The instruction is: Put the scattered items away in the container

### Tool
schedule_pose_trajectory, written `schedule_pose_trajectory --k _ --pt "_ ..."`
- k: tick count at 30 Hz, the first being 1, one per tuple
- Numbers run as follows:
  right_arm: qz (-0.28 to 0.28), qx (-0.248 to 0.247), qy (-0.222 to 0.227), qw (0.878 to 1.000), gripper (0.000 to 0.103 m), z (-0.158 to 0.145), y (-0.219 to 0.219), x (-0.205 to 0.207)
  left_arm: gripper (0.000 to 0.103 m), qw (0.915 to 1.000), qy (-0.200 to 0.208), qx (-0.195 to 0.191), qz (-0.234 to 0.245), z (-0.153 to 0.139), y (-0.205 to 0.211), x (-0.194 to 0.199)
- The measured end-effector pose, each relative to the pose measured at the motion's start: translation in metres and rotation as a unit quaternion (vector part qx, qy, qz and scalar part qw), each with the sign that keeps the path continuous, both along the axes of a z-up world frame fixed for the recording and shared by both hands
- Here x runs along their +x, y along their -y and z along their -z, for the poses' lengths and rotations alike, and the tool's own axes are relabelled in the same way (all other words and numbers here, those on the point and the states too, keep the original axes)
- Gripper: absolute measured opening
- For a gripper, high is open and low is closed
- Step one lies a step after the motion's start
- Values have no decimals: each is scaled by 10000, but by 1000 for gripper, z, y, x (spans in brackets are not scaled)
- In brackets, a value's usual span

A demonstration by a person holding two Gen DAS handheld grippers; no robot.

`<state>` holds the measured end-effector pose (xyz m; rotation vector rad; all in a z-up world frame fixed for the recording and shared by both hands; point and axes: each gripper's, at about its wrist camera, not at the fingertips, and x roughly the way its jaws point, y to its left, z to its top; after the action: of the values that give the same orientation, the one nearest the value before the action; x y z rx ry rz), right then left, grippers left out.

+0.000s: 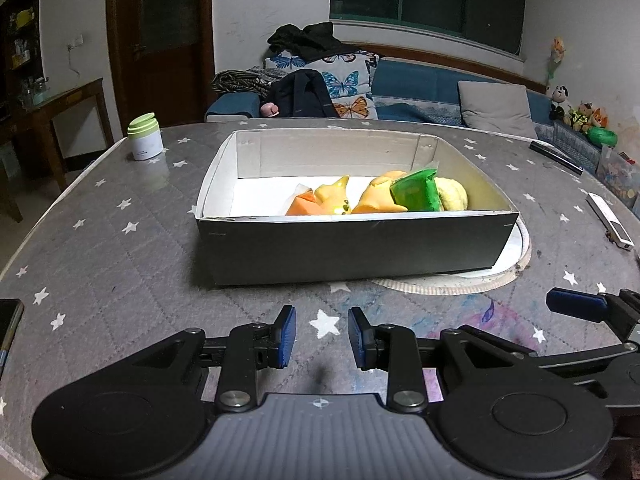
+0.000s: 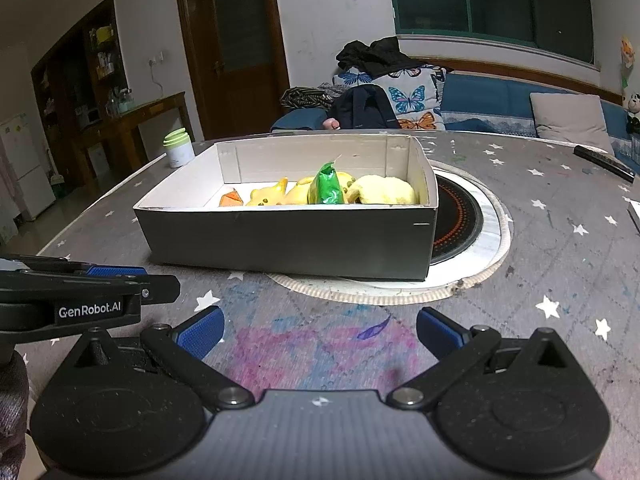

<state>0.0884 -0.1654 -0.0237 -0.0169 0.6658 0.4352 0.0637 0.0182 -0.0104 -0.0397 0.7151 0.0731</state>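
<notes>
Left gripper (image 1: 322,336) hovers low over the star-print tablecloth (image 1: 120,264), jaws parted by a narrow gap, nothing between the blue pads. Right gripper (image 2: 320,334) sits just to its right, jaws spread wide, also empty; one of its blue fingers pokes into the left view at the right edge, and the left gripper's side shows at the left edge of the right view.

Cardboard box (image 1: 352,248) stands straight ahead of both grippers, apart from them, dark outside, white inside. Its right end rests on a round inset cooktop (image 2: 460,216). Toys sit in the box's near-right part: orange piece (image 1: 304,206), two yellow-orange figures (image 1: 334,198), green packet (image 1: 414,192) leaning on them, pale yellow plush (image 1: 454,196) furthest right.

Ahead-left of the box, white jar with green lid (image 1: 144,136). Far right of the left gripper, a white remote (image 1: 610,220) and a dark remote (image 1: 556,156).
</notes>
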Motion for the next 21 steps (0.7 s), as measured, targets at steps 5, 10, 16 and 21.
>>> schedule_pose_trajectory --k 5,10,16,21 --pt "-16 -30 -26 10000 103 1 -1 -2 31 10000 16 87 -29 0 1 -3" --pt "-30 -51 -30 10000 103 1 -1 -4 31 9998 39 165 -50 -1 2 -6" --pt "-49 -73 -27 10000 103 1 -1 -5 31 9997 48 204 -79 -1 3 -9" --pt "-69 -97 -15 9999 103 0 -2 -7 31 9996 72 261 -105 -2 4 -12"
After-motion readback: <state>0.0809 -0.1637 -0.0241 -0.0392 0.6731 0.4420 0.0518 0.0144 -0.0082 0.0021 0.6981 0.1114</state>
